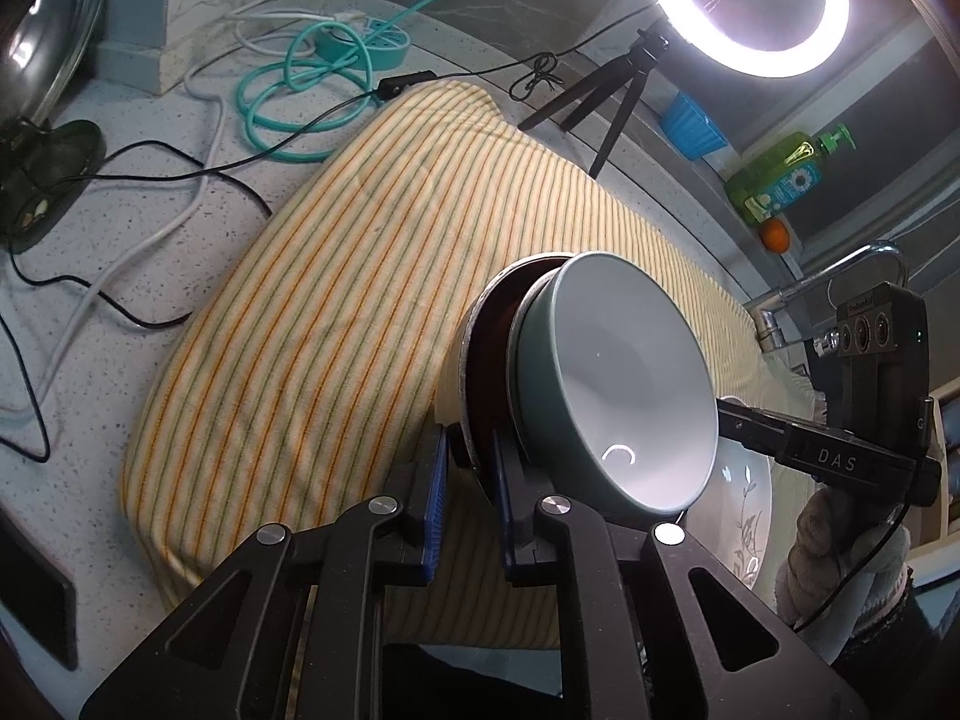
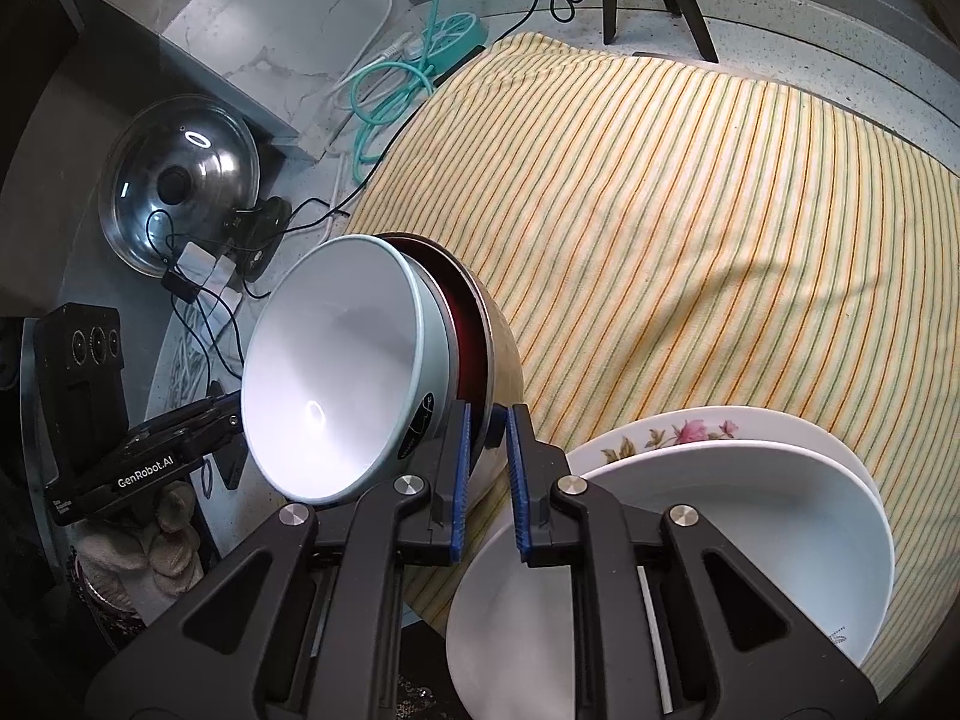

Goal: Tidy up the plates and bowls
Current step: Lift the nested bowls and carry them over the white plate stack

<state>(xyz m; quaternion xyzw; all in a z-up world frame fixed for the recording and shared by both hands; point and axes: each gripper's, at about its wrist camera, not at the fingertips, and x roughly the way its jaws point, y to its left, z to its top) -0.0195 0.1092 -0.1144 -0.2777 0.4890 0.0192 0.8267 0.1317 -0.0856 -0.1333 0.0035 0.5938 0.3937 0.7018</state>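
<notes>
Gripping tilted nested bowls rim-first, both tongs closed.

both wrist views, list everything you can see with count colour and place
bowl stack: two nested, teal bowl inside a steel one with a dark red inner, tilted, held above the cloth
striped cloth: one, yellow with green and orange stripes, on the counter
plates: two, plain white on a floral one, cloth's near edge
pot lid: one, glass and steel, leaning at the back
ring light: one, lit, on a black tripod
soap bottle: one, green, windowsill
left gripper: jaws clamp the steel rim
right gripper: same rim, opposite side
</notes>
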